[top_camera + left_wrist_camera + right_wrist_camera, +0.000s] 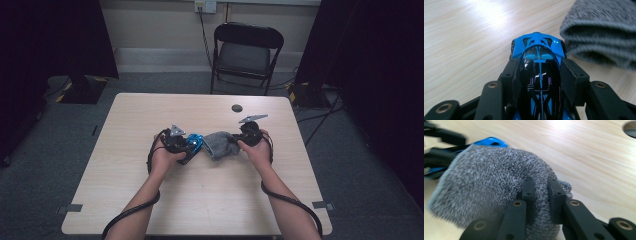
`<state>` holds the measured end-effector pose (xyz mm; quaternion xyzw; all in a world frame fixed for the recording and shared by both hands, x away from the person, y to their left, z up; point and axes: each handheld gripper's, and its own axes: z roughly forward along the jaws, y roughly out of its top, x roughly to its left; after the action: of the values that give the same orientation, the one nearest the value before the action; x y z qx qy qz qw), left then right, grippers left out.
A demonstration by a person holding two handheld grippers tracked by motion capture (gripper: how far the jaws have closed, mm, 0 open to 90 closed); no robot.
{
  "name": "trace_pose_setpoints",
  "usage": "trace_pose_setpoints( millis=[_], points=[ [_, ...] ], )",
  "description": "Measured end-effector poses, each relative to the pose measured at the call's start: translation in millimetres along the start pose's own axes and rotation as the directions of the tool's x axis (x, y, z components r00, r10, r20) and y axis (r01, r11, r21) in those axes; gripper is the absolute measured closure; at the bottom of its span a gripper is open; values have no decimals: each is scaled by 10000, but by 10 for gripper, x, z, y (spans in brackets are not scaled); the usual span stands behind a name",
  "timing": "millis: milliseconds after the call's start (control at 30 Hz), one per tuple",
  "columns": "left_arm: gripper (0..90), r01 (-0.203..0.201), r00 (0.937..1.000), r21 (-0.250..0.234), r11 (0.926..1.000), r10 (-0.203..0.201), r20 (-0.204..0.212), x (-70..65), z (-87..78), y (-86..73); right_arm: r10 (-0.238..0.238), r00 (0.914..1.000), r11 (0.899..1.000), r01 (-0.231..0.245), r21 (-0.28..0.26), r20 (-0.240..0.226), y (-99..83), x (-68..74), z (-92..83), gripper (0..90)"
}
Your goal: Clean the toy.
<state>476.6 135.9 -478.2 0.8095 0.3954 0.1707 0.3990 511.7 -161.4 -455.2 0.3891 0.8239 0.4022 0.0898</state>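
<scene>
Holding the blue toy car (537,50) in our left gripper (189,146), jaws clamped on its sides, we keep it just left of centre in the high view, low over the desk (150,110). Our right gripper (239,141) has its jaws pinched narrow on a fold of the grey sock (489,187), whose open mouth faces the car's nose in the left gripper view. We judge both grasps done; what is left is sliding the car into the sock, since the car sits outside the opening.
</scene>
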Motion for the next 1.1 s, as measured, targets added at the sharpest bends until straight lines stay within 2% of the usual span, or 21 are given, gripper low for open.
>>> trace_pose_setpoints(
  millis=[100, 333, 533, 633, 700, 833, 900, 1033, 1100],
  points=[
    [516, 15, 10000, -55, 10000, -15, -9, -2, 15, 7, -180, 9988, 9998, 178, -49, -449, -65, 83, -64, 778],
    [511, -31, 10000, 48, 10000, 31, -22, -9, 32, 33, -582, 9919, 9983, 574, -109, -1125, -223, 269, -164, 775],
    [481, 186, 9998, 63, 9998, -185, -107, -30, 47, 55, -794, 9841, 9968, 802, -13, -1590, -332, 412, -176, 775],
    [466, 143, 9999, 90, 9999, -143, -80, -26, 42, 49, -892, 9811, 9958, 918, 74, -1716, -361, 466, -168, 775],
    [462, 263, 9996, 20, 9997, -263, -116, -29, 41, 44, -1019, 9787, 9943, 1058, 123, -1780, -375, 504, -163, 775],
    [401, 186, 9997, 183, 9997, -184, -142, -25, 41, 40, -1192, 9741, 9920, 1248, 173, -1919, -402, 592, -145, 771],
    [387, 312, 9994, 83, 9995, -311, -115, -33, 33, 43, -1217, 9737, 9916, 1277, 190, -1927, -409, 607, -134, 771],
    [331, 212, 9998, 22, 9998, -212, 30, -59, -29, 82, -1198, 9729, 9913, 1283, 306, -1978, -427, 622, -107, 767],
    [292, 170, 9998, -194, 9997, -167, 135, -83, -82, 109, -1299, 9716, 9896, 1396, 356, -1978, -437, 632, -93, 763]
  ],
)
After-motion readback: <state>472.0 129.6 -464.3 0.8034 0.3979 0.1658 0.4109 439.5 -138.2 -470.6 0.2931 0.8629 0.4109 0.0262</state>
